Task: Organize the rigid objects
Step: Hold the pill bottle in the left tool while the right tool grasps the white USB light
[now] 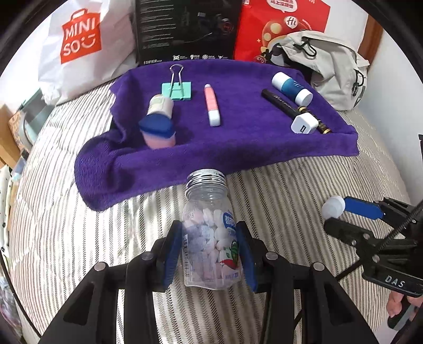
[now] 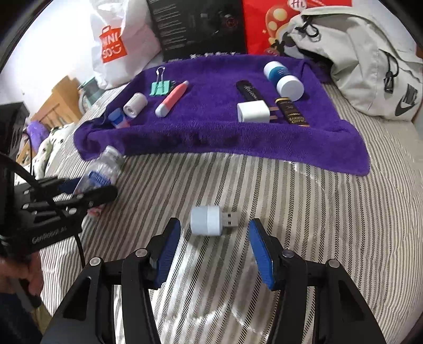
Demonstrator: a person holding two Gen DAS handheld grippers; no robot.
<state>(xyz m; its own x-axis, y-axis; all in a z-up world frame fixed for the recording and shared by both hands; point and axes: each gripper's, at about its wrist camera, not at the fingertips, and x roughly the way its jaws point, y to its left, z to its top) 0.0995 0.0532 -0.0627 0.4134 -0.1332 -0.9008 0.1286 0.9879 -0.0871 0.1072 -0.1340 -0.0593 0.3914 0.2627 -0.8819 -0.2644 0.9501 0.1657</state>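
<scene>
Candy bottle (image 1: 211, 230) first, over on the left: clear plastic, silver screw cap, pastel sweets inside, lying on the striped bedspread (image 1: 304, 185) just short of the purple towel's near edge. The left gripper (image 1: 210, 252) has it clamped, blue pads pressed against both sides of the body, cap pointing away toward the towel (image 1: 238, 148).

On the towel itself, from left to right: a small pink container with a blue lid (image 1: 157, 132), a white roll (image 1: 160, 105) touching it, a mint binder clip (image 1: 176, 88), a pink and white pen-shaped tube (image 1: 212, 105), a black tube with gold lettering (image 1: 288, 108), a white charger plug (image 1: 304, 125) lying against it, and a blue and white bottle (image 1: 290, 88) on its side behind.

Further right on the bare bedspread lies a little white USB light (image 2: 211, 224), connector pointing right. The right gripper (image 2: 214, 251) sits just behind it with its jaws spread wide, gripping nothing; the light rests a little ahead of the fingertips, roughly centred between them, touching neither pad.

Behind everything stand a white Miniso bag (image 1: 79, 45), a black box (image 1: 185, 29), a red bag (image 1: 277, 23) and a grey backpack (image 1: 330, 68).
</scene>
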